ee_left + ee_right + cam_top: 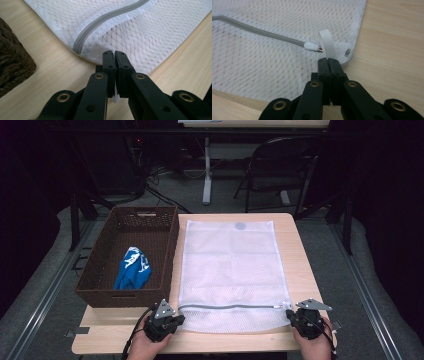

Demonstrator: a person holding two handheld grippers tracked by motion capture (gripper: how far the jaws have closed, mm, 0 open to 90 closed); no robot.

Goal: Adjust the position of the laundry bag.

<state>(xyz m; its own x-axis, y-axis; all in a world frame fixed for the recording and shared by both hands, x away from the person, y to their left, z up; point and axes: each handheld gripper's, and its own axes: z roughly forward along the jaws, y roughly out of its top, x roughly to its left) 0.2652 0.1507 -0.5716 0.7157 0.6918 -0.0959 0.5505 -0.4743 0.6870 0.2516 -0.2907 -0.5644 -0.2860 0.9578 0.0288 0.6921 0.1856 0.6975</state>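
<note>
Left gripper [115, 53] jaws pinching the mesh bag [140, 32] edge (near corner), right gripper [328, 60] jaws pinching its white loop [327, 42].

No readable text, labels, brands or numbers anywhere. The blue cloth [133, 268] in the wicker basket [100, 265] carried a white print, too small to read. The round patch [240, 226] on the mesh bag [230, 265] showed no legible marking.
</note>
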